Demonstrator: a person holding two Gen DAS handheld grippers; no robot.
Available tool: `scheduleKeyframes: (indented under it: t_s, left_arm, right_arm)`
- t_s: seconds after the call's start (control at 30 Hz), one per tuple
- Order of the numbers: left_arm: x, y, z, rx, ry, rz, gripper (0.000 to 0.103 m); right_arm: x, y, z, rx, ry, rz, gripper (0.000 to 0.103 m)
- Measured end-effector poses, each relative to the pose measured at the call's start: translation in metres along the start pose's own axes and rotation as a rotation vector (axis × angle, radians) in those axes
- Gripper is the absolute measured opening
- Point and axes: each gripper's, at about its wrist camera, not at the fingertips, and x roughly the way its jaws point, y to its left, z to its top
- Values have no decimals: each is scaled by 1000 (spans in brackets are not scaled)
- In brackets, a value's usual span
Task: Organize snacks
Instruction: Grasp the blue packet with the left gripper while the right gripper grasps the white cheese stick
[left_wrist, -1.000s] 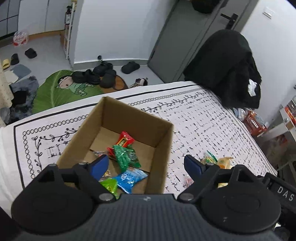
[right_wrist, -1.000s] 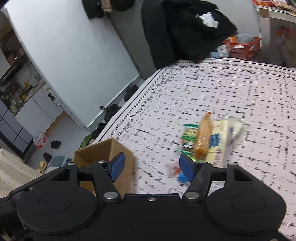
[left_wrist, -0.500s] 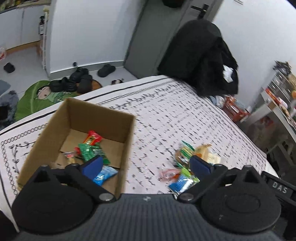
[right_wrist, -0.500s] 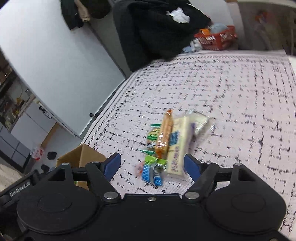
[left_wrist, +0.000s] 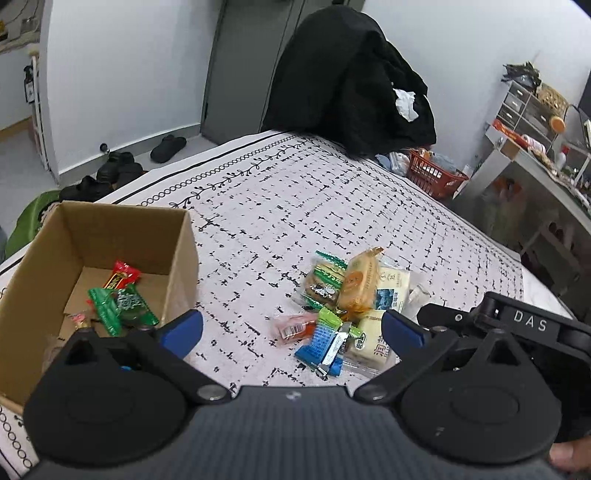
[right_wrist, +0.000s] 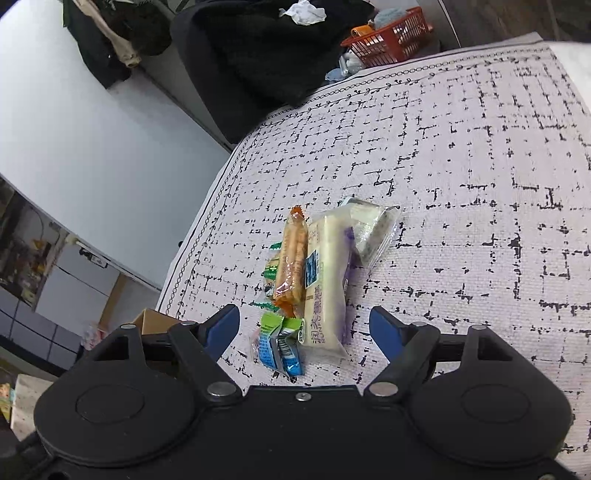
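In the left view my left gripper (left_wrist: 291, 328) is spread wide and empty; the snack pile (left_wrist: 347, 306) lies just ahead between its fingers, the cardboard box (left_wrist: 177, 258) beside the left finger. In the right view my right gripper (right_wrist: 304, 325) stands apart, empty, the pile (right_wrist: 317, 280) just ahead, bare tablecloth (right_wrist: 480, 221) to its right.

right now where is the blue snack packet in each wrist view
Left wrist: blue snack packet low centre, nearest end of the snack pile, right of the cardboard box.
Right wrist: low centre, between the open fingers, left of the long white packet.
Shared landmark: orange basket.
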Motion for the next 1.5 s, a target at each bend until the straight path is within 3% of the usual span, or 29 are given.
scheduleKeyframes:
  t_s: [0.27,0.53,0.87,1.07,1.17,1.2,1.3,1.47,1.5]
  left_arm:
    - [19,-10,-3,32,19,10,98]
    - [35,-23,-2,33,55,38,94]
    - [78,-34,-6,16,179,69,68]
    - [100,-30,-7,-10,222,106,64]
    - [104,-34,-7,-1,226,104,64]
    - [105,-35,-7,0,228,104,64]
    - [108,-37,-9,4,232,102,62]
    - [108,-38,-10,-3,241,79,31]
    - [107,-38,-9,2,241,78,30]
  right_arm:
    - [11,-15,3,57,27,42,76]
    - [32,-24,5,82,81,60,64]
    - [58,-41,7,129,130,85,54]
    - [73,-43,13,126,137,109,53]
    - [77,-45,14,124,138,108,42]
    - [79,-46,15,126,141,100,33]
    - [79,-48,15,137,147,115,27]
    - [70,-42,10,99,135,99,25]
    - [68,-41,8,95,131,97,25]
